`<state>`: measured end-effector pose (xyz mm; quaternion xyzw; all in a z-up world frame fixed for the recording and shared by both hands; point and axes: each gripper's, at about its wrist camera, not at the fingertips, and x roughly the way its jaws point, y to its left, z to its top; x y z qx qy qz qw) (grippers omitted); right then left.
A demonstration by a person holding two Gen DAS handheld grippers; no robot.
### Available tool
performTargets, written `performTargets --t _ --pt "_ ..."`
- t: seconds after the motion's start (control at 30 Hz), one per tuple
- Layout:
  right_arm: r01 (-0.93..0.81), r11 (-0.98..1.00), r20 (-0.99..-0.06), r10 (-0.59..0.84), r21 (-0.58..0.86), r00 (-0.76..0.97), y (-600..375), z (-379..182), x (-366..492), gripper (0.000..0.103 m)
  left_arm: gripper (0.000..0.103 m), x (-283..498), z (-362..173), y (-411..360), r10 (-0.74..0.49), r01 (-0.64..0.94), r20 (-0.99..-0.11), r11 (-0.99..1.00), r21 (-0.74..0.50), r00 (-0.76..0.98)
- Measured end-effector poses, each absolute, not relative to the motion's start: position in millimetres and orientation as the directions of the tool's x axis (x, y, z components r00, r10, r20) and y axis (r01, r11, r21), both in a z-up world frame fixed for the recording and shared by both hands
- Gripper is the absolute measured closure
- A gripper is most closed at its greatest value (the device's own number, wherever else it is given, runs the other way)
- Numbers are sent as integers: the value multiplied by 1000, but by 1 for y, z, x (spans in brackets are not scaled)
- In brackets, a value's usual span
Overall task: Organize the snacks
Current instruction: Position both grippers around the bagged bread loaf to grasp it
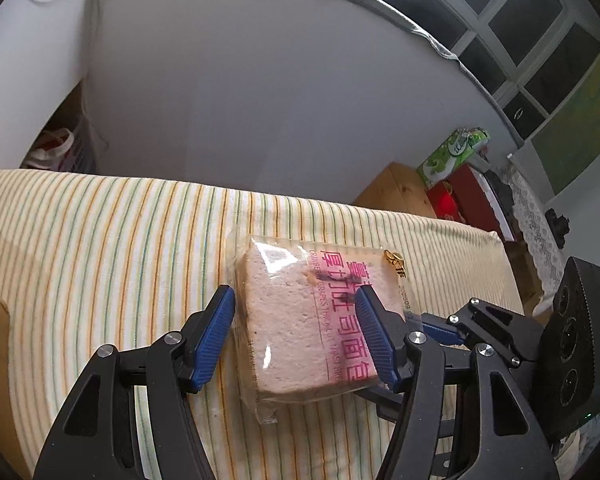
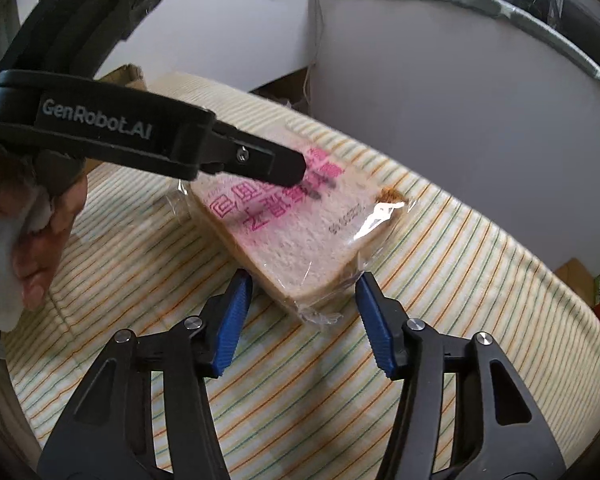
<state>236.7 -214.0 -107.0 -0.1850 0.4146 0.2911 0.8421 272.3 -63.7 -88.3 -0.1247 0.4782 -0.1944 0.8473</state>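
A slice of toast bread in clear wrap with pink print (image 1: 300,320) lies flat on a striped cloth (image 1: 100,240). My left gripper (image 1: 296,332) is open, its blue pads on either side of the bread, above it. In the right wrist view the same bread (image 2: 296,232) lies ahead of my right gripper (image 2: 304,320), which is open with the bread's near corner between its fingertips. The left gripper's black body (image 2: 148,136) reaches over the bread from the left. The right gripper's body (image 1: 500,332) shows at the right of the left wrist view.
A large white rounded appliance (image 1: 260,80) stands behind the cloth-covered surface. To the right are a wooden box (image 1: 400,192), a green pack (image 1: 452,152) and a red box (image 1: 460,200). A cardboard piece (image 2: 128,76) sits at the far left edge.
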Motion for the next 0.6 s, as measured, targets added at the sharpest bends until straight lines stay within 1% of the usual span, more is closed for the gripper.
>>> performTargets --t 0.07,0.17,0.3,0.47,0.6 --pt "-647 758 -801 337 -81 495 -216 -109 237 46 41 273 -87 -61 -433 211 -768 901 -378 472" --pt "-657 752 -803 358 -55 477 -221 -110 242 41 43 277 -92 -55 -462 190 -762 886 -423 455" --pt "-664 745 -796 362 -64 484 -220 -109 252 34 43 279 -93 -55 -471 191 -750 880 -434 465" --pt "-660 748 -789 363 -71 495 -214 -113 257 32 43 280 -94 -59 -465 200 -741 884 -423 485" --pt "-652 754 -780 364 -73 509 -208 -111 253 32 43 274 -91 -64 -449 216 -740 893 -395 502"
